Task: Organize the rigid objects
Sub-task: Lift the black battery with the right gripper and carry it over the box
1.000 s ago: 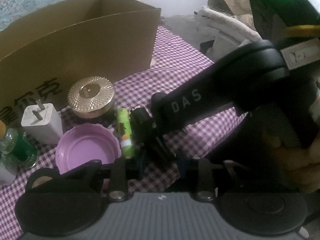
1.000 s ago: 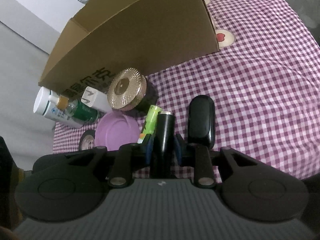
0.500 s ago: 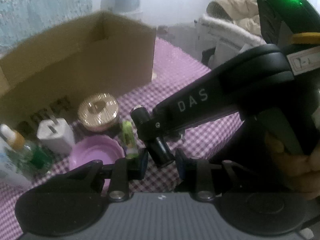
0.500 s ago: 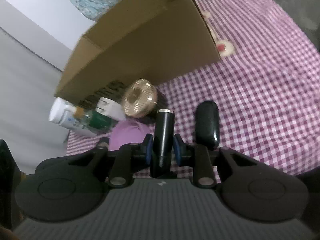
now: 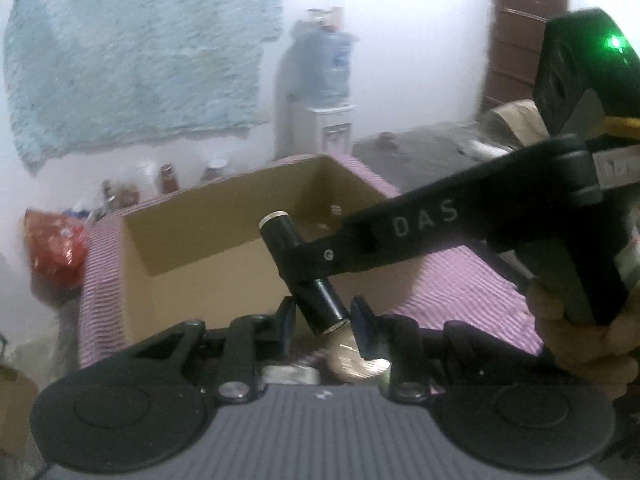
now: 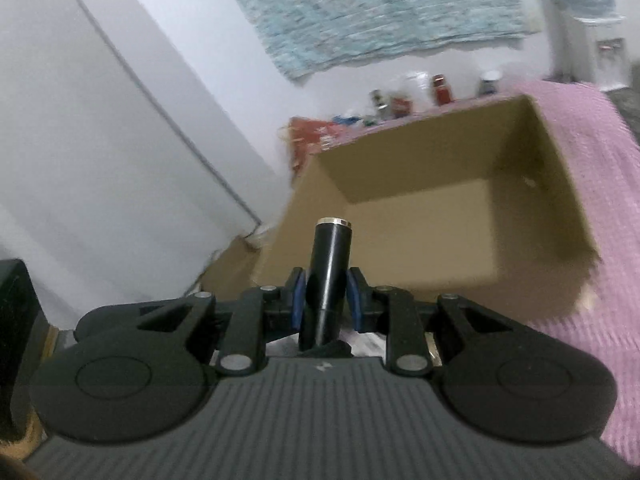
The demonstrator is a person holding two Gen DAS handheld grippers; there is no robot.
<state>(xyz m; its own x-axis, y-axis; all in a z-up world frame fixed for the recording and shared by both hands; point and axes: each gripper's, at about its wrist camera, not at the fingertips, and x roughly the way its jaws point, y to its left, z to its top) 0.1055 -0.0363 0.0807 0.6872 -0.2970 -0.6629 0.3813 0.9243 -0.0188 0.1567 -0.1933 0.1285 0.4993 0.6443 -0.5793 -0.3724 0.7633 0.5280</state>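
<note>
A black tube with a metal rim [image 6: 330, 256] is clamped in my right gripper [image 6: 324, 292], tilted up toward the open cardboard box [image 6: 552, 184]. Seen from the left wrist, the right gripper [image 5: 298, 258] reaches in from the right, a person's hand [image 5: 580, 344] on its handle. It holds the tube [image 5: 320, 300] at mid-length in front of the box [image 5: 200, 280]. The tube's lower end sits slantwise between the pads of my left gripper [image 5: 324, 320], which is shut on it. Below the jaws, a gold-lidded jar [image 5: 352, 356] is partly hidden.
The box stands on a purple checked cloth [image 5: 460, 292] and looks bare inside. A red bag [image 5: 56, 248] and small bottles sit behind it by the wall. A water dispenser [image 5: 324, 92] stands further back. A white wall and door frame [image 6: 160, 120] lie to the left.
Both grippers have risen together with the tube and tilted upward. The table items have dropped out of sight below the jaws, and the box's open top has come into view.
</note>
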